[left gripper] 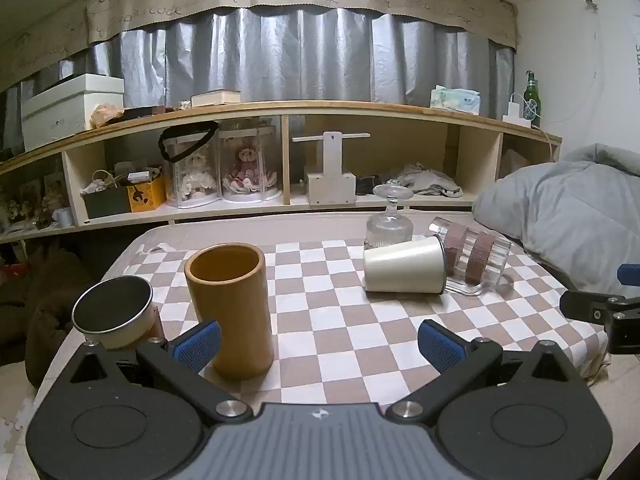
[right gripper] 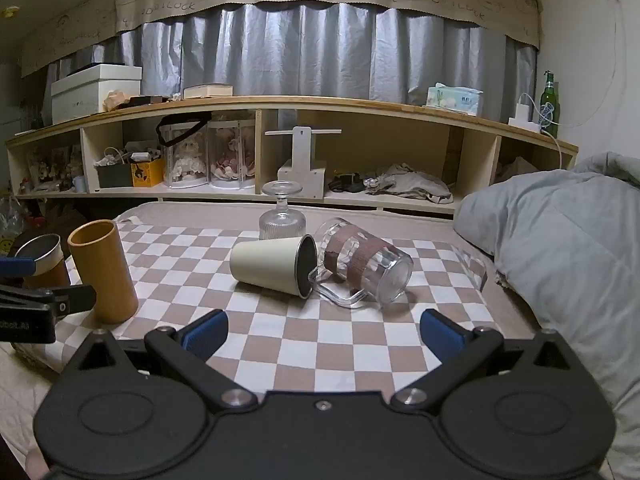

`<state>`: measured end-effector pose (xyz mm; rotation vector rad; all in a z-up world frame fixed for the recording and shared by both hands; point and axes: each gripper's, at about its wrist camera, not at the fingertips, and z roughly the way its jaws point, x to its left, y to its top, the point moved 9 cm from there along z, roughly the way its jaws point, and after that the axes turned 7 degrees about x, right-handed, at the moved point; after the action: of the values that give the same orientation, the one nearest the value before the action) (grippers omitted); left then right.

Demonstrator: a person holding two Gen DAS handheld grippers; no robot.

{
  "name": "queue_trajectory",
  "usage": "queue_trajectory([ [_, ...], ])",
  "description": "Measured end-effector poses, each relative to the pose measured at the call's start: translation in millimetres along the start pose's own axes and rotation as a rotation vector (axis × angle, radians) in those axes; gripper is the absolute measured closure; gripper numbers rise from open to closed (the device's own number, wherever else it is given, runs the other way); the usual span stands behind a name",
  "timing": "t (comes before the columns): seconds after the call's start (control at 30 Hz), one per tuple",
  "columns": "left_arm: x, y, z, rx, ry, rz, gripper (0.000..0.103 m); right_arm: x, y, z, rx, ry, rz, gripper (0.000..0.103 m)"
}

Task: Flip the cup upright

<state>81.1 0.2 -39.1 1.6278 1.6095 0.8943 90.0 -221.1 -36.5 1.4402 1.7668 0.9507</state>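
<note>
Five vessels sit on the checkered cloth (right gripper: 352, 344) that covers the counter, and we take the cream cup (right gripper: 270, 266) as our landmark. It lies on its side near the middle of the cloth, its dark mouth turned toward the glass mug (right gripper: 366, 266), which also lies on its side and touches the cup's rim; the mug's clear handle (right gripper: 340, 298) rests on the cloth just below that rim. Right behind the cream cup stands a ribbed stemmed glass (right gripper: 282, 214), upside down with its foot in the air. Well to the left of the cream cup we see a tall yellow-brown cup (left gripper: 230, 308) standing upright, mouth open to the top, and just beyond it a shorter dark-lined cup (left gripper: 116, 310), also upright. Our left tongs (left gripper: 318, 344) hang spread wide and hold nothing, one blue pad (left gripper: 198, 342) just beside the yellow-brown cup, far from the cream cup. Our right tongs (right gripper: 322, 334) are likewise spread and bare, hovering over the cloth on the near side of the cream cup and the mug. To the right of the cream cup, past the mug, a grey quilt (right gripper: 560, 240) lies heaped.
</note>
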Motion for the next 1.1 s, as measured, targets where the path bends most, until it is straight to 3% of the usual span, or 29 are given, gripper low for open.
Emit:
queue_trajectory([
  [1.1,-0.2,-0.4,0.2,0.008,-0.004,-0.002,0.0,-0.8,-1.7,4.0,0.003,-0.006,-0.004,0.0],
])
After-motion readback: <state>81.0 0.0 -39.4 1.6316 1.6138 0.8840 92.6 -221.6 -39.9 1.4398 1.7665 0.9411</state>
